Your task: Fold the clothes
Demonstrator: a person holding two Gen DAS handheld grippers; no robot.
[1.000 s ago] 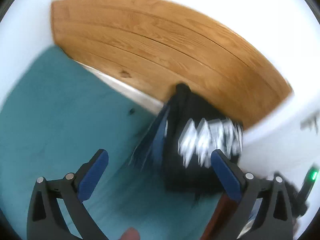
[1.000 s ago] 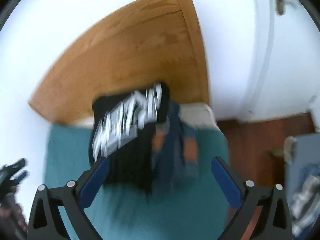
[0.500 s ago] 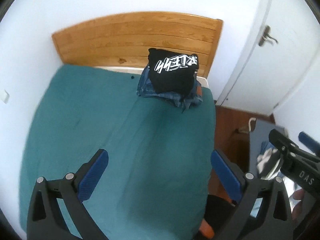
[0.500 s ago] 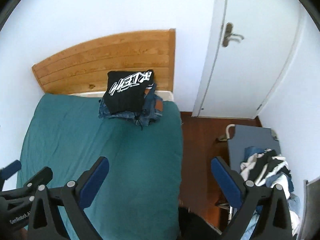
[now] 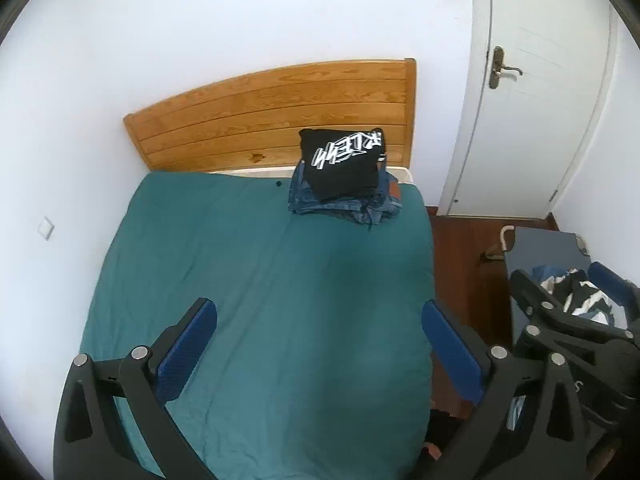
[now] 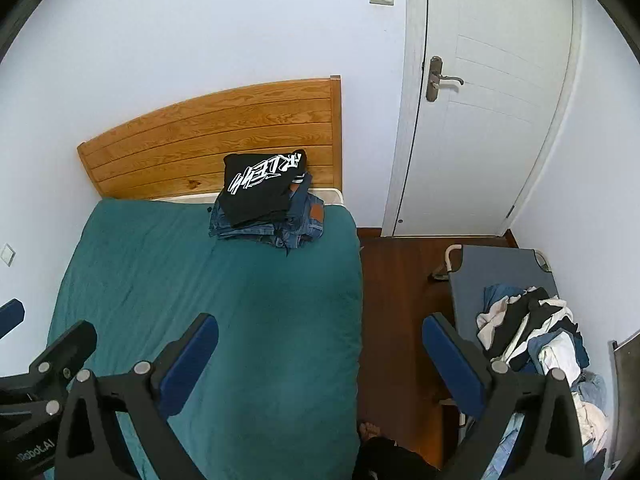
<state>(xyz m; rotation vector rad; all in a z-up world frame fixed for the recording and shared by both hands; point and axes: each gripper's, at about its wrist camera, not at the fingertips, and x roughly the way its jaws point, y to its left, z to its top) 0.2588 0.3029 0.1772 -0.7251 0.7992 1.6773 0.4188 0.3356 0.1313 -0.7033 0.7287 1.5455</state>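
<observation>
A folded black T-shirt with white lettering (image 5: 343,166) (image 6: 259,186) lies on top of a stack of folded jeans (image 5: 347,204) (image 6: 296,220) at the head of the bed, against the headboard. A pile of unfolded clothes (image 6: 536,332) (image 5: 576,296) sits on a grey cot to the right of the bed. My left gripper (image 5: 320,344) hangs open and empty high above the teal sheet (image 5: 260,300). My right gripper (image 6: 320,356) is also open and empty, above the bed's right edge. Each gripper shows at the side of the other's view.
The teal bed (image 6: 200,288) fills the left and middle, with a wooden headboard (image 6: 208,136) at the far end. A strip of dark wood floor (image 6: 400,300) runs between bed and cot (image 6: 500,268). A white shut door (image 6: 488,120) stands behind. The person's foot (image 6: 370,430) shows at the bed's foot.
Both grippers have pulled far back and up from the folded stack at the headboard. The black T-shirt now lies at rest on the jeans, and the whole bed and the cot have come into view.
</observation>
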